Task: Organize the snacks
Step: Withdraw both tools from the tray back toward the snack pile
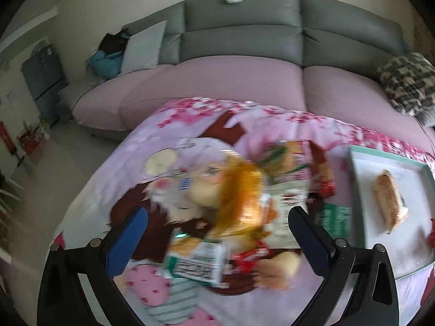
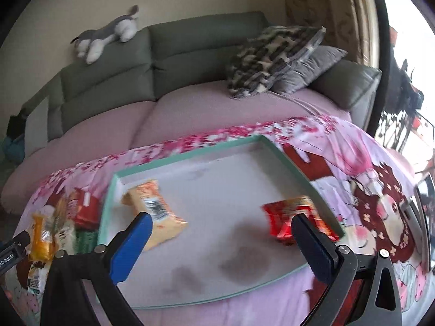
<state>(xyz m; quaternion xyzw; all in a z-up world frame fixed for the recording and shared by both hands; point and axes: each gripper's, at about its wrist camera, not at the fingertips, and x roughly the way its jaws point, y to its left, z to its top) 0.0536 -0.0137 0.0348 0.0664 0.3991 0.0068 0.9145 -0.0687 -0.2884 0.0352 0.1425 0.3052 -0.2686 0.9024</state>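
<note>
Left gripper [image 1: 217,217]: spread wide, holding nothing, poised above a blurred heap of snack packets [image 1: 244,206] on the pink cartoon cloth [image 1: 152,293], near the tray's left edge. Right gripper [image 2: 221,231]: likewise spread wide and holding nothing, over the teal-rimmed tray [image 2: 190,153]. Inside the tray: an orange packet [image 2: 152,206] close to the far left corner, a red packet [image 2: 293,217] against the right rim, the two well apart. Beyond the cloth's far edge: a sofa [image 2: 108,81] topped by a plush toy [image 2: 106,36].
</note>
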